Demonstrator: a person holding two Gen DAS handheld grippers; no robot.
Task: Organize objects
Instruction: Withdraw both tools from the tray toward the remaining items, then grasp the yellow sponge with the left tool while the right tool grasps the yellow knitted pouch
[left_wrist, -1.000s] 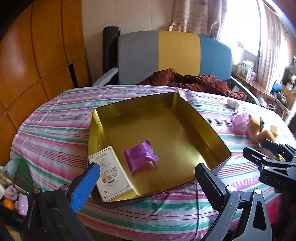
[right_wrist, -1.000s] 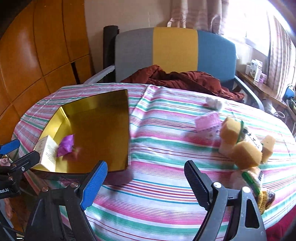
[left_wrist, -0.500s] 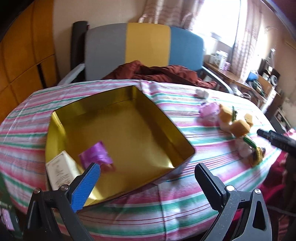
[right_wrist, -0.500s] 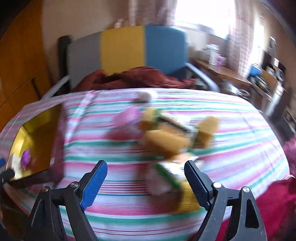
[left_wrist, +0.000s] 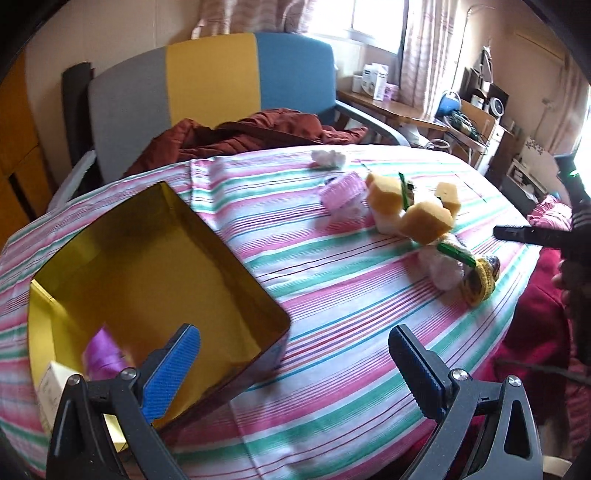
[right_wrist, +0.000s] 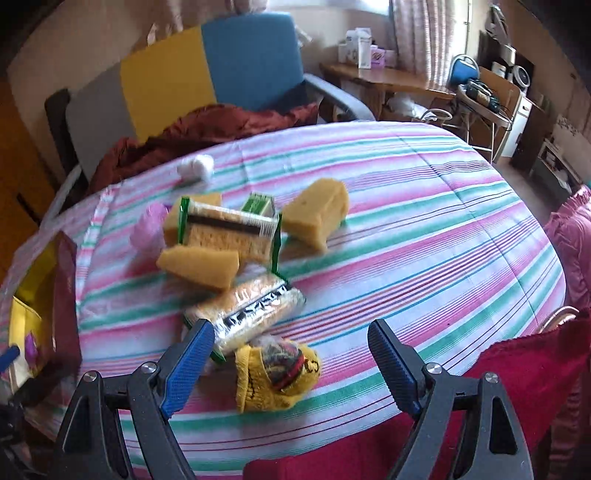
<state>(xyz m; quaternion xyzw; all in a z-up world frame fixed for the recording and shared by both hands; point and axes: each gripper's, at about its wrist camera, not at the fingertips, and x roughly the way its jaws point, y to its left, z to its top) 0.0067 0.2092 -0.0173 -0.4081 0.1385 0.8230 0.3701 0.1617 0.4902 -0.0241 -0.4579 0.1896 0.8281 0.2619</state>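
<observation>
A gold tin box (left_wrist: 155, 258) sits on the striped table's left side and holds a purple packet (left_wrist: 103, 350) and a white box (left_wrist: 51, 384). My left gripper (left_wrist: 295, 365) is open and empty at the table's near edge, right of the tin. My right gripper (right_wrist: 291, 362) is open and empty just above a yellow knitted item (right_wrist: 277, 373). Beyond it lie a wrapped sponge pack (right_wrist: 247, 310), a green-wrapped sponge pack (right_wrist: 225, 232), loose yellow sponges (right_wrist: 317, 218) and a pink item (right_wrist: 147, 225). The pile also shows in the left wrist view (left_wrist: 410, 210).
A small white item (right_wrist: 197, 166) lies near the table's far edge. A grey, yellow and blue chair (left_wrist: 207, 92) with a dark red cloth (left_wrist: 236, 133) stands behind the table. A red cloth (right_wrist: 461, 417) lies at the near right edge. Shelves with clutter (right_wrist: 480, 92) stand at the right.
Both grippers have swung right. The left view has moved off the tin toward the table's middle. The right gripper has come close over the pile of sponges and the yellow knitted item.
</observation>
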